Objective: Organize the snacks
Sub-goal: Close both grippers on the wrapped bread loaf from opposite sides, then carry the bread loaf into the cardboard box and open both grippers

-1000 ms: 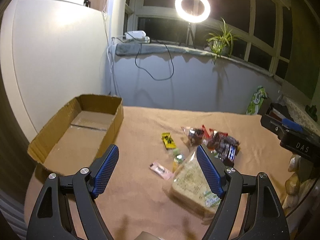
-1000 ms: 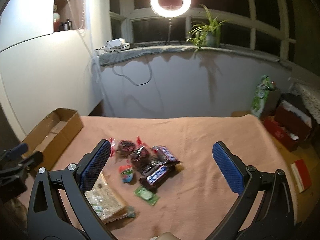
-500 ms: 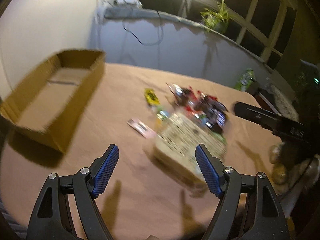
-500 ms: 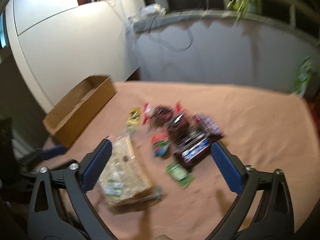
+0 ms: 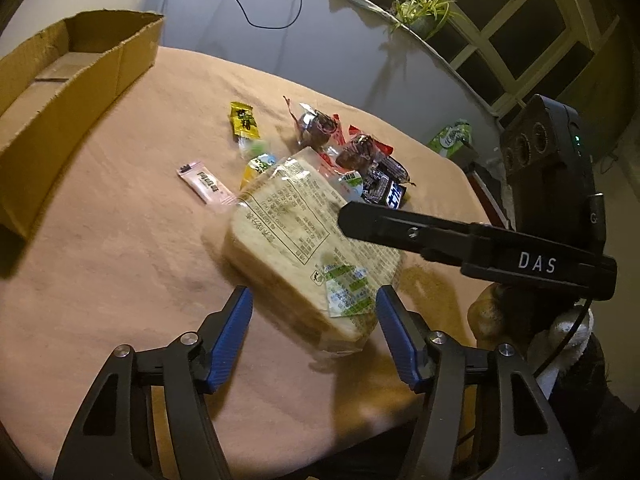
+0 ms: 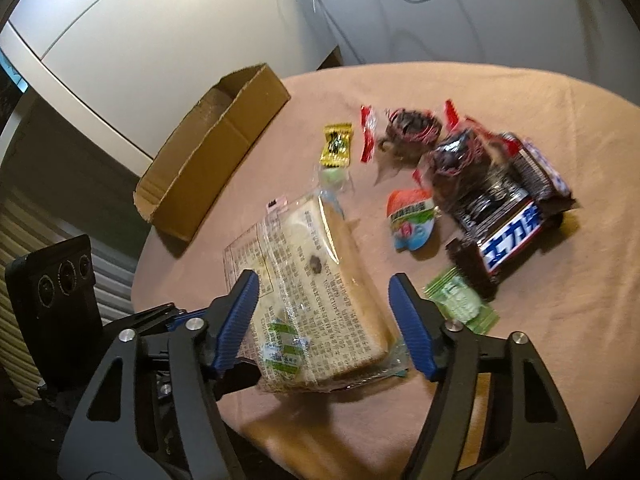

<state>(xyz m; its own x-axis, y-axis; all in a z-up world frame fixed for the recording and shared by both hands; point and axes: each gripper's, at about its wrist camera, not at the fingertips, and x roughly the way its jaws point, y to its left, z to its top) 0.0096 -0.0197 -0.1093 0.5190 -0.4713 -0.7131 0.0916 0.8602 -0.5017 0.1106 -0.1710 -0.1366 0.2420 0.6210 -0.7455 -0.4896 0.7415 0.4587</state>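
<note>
A clear-wrapped bread pack (image 5: 304, 236) lies on the tan cloth near the table's front edge; it also shows in the right wrist view (image 6: 320, 292). My left gripper (image 5: 312, 336) is open, its blue pads either side of the pack's near end. My right gripper (image 6: 324, 320) is open too, straddling the same pack from the other side. Behind lie Snickers bars (image 6: 508, 224), dark red-wrapped snacks (image 6: 412, 128), a yellow candy (image 5: 244, 120), a pink sachet (image 5: 206, 182) and a green sachet (image 6: 460, 300).
An open cardboard box (image 5: 60, 92) stands at the table's left; it also shows in the right wrist view (image 6: 216, 148). The right gripper's arm (image 5: 480, 240) crosses over the pack's right side. A wall, cables and a plant (image 5: 424, 8) are behind.
Both grippers have dropped and moved in over the bread pack, from high above the table to straddling it. Both stay open.
</note>
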